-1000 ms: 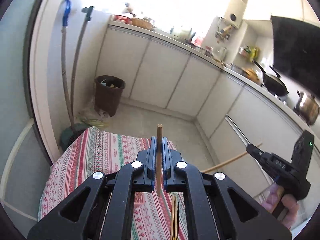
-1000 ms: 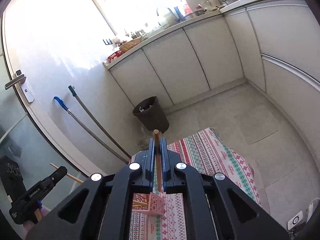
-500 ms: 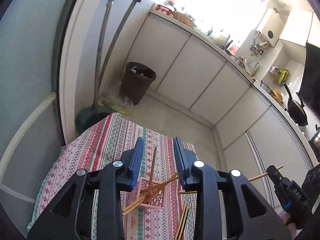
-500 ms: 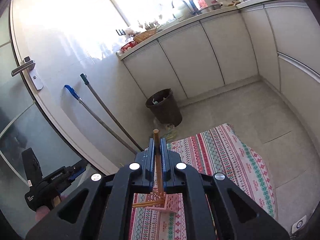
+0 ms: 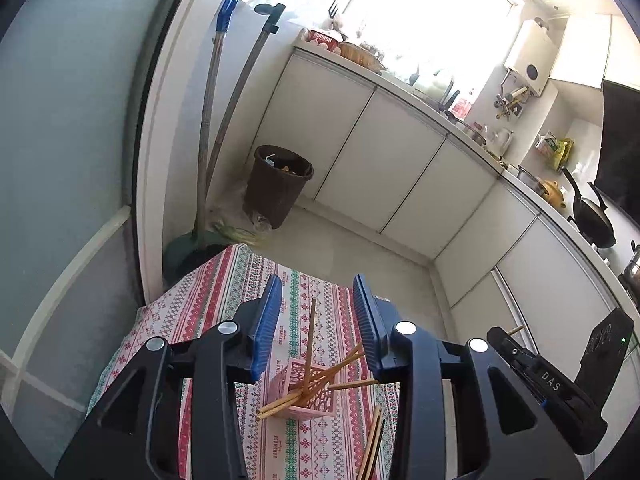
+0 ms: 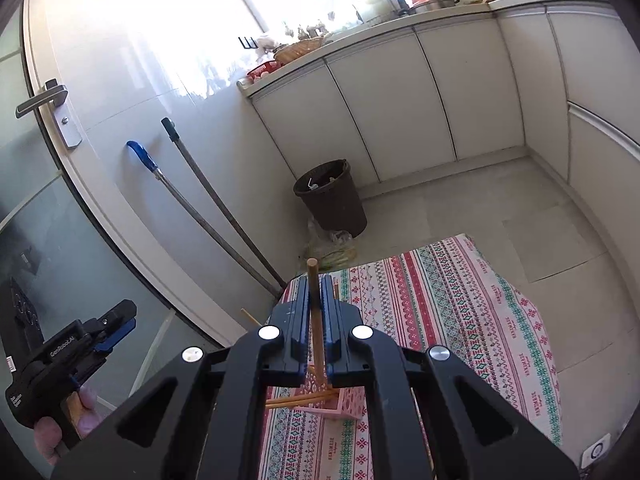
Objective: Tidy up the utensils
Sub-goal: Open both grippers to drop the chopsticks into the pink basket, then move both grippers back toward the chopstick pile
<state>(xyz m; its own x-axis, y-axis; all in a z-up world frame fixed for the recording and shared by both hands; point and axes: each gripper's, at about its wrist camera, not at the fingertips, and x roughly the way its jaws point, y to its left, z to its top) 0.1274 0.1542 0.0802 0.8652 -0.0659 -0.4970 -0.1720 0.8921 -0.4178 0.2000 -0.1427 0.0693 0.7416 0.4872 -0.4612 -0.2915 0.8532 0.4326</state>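
A pink lattice holder (image 5: pixel 316 404) stands on the patterned tablecloth (image 5: pixel 224 304) with several wooden chopsticks leaning in it. My left gripper (image 5: pixel 317 284) hovers above it, its jaws opening. One upright chopstick (image 5: pixel 310 336) in the holder shows between the blue pads (image 5: pixel 266 320), and neither pad touches it. Two loose chopsticks (image 5: pixel 372 444) lie on the cloth to the right of the holder. My right gripper (image 6: pixel 315 282) is shut on another chopstick (image 6: pixel 314 312), held upright above the holder (image 6: pixel 352 404). Each gripper appears at the edge of the other's view.
A dark waste bin (image 6: pixel 332 196) and two long mop handles (image 6: pixel 208 216) stand against the wall beyond the table. White cabinets (image 5: pixel 360 152) line the far side. The table's far edge (image 6: pixel 400 256) drops to the tiled floor. A door with a handle (image 6: pixel 40 100) is at left.
My left gripper has opened and let go of its chopstick, which now stands in the pink holder. Both views have tipped down towards the table. The right gripper has kept its chopstick.
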